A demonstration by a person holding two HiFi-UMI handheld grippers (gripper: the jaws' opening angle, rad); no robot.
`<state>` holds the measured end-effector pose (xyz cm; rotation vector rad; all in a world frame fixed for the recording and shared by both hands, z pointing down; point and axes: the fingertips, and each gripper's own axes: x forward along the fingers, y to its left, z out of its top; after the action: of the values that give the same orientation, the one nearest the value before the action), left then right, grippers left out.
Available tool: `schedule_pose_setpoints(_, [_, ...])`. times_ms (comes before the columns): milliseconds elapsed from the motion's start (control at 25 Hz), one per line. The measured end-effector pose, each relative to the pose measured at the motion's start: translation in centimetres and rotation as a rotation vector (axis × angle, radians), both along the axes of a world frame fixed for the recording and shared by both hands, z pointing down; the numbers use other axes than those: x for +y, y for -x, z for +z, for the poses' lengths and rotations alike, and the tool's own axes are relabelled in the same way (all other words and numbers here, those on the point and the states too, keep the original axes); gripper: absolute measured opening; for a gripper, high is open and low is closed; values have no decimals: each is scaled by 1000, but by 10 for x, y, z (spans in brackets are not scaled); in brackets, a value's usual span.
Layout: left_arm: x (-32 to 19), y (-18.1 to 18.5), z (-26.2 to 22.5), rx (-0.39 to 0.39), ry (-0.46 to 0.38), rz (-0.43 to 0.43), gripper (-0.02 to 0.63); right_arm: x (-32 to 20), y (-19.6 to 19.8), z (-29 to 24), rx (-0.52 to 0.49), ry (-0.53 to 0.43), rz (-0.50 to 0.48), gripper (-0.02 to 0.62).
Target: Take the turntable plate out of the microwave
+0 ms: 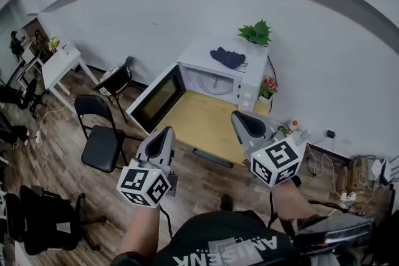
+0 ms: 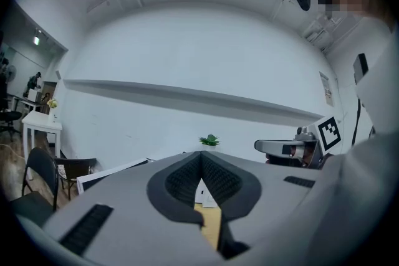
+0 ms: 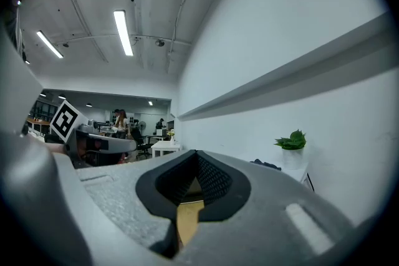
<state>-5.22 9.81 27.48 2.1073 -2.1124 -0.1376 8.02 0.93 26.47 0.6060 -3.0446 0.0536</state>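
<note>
In the head view a white microwave (image 1: 249,75) stands at the back of a wooden table (image 1: 206,128), its door (image 1: 157,98) swung wide open to the left. The pale glass turntable plate (image 1: 214,85) lies inside the cavity. My left gripper (image 1: 167,132) and right gripper (image 1: 239,116) hover side by side over the table's near edge, well short of the microwave. Both point level toward it, both shut with nothing between the jaws. In the left gripper view the left gripper (image 2: 201,172) shows closed pads; the right gripper (image 3: 196,172) looks the same in its own view.
A dark cloth (image 1: 227,57) and a potted plant (image 1: 255,32) sit on the microwave; a small flower pot (image 1: 269,88) stands to its right. Two black chairs (image 1: 100,137) (image 1: 117,79) and a white table (image 1: 60,65) stand at the left. Cables (image 1: 346,174) lie on the floor at the right.
</note>
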Motion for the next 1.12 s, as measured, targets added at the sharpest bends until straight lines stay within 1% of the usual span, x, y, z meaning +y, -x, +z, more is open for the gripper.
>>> schedule_pose_setpoints(80, [-19,-3,-2,-5,-5,5,2,-17,1,1,0,2,-9,5])
schedule_pose_setpoints(360, [-79,-1,-1,-2,6,-43,2,-73,-3,2,7,3,-37,5])
schedule_pose_setpoints(440, [-92,-1,0,-9,11,-51,2,-88,-6,1,-6,4,-30,5])
schedule_pose_setpoints(560, [-107,1,3,1,24,-53,2,-106,-7,2,-29,10,-21,5])
schedule_pose_setpoints(680, [-118,4,9,1,35,-52,2,-117,-5,8,-28,17,-23,5])
schedule_pose_setpoints(800, [-131,10,8,-8,28,-30,2,-127,0,10,-37,27,2,5])
schedule_pose_setpoints(960, [-156,28,9,8,12,12,2,-138,16,12,-25,20,34,5])
schedule_pose_setpoints(1120, [-183,48,12,11,4,87,2,-156,34,14,-9,15,104,5])
